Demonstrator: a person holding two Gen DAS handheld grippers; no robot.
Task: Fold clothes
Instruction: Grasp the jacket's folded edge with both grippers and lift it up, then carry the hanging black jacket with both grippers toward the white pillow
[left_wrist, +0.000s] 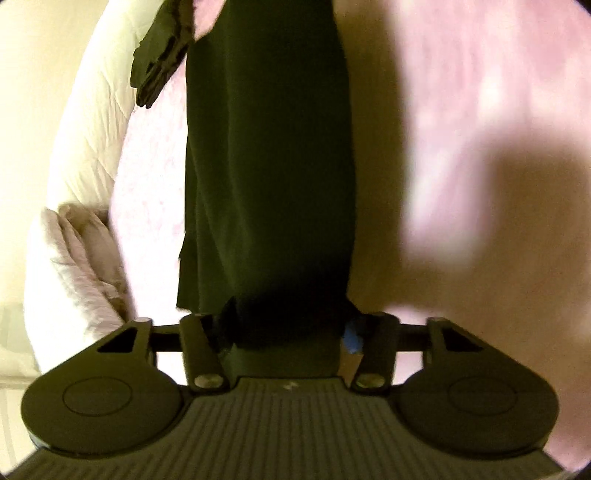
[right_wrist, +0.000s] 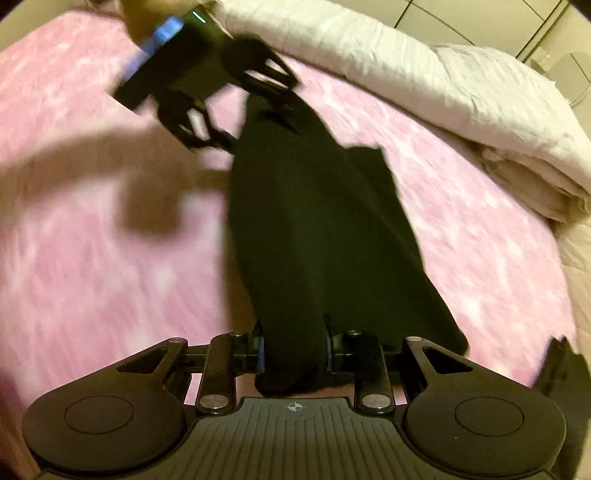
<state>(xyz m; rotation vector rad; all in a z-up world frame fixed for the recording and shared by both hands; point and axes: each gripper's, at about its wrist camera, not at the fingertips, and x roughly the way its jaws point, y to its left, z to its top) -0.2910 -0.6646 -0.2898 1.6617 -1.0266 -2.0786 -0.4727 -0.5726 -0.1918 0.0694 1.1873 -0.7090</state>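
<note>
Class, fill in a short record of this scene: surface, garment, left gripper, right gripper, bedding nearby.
surface: pink sheet
garment: dark garment, stretched between both grippers above the sheet
left gripper: shut on one end of the garment
right gripper: shut on the other end
bedding nearby: white duvet, bunched along the sheet's edge
</note>
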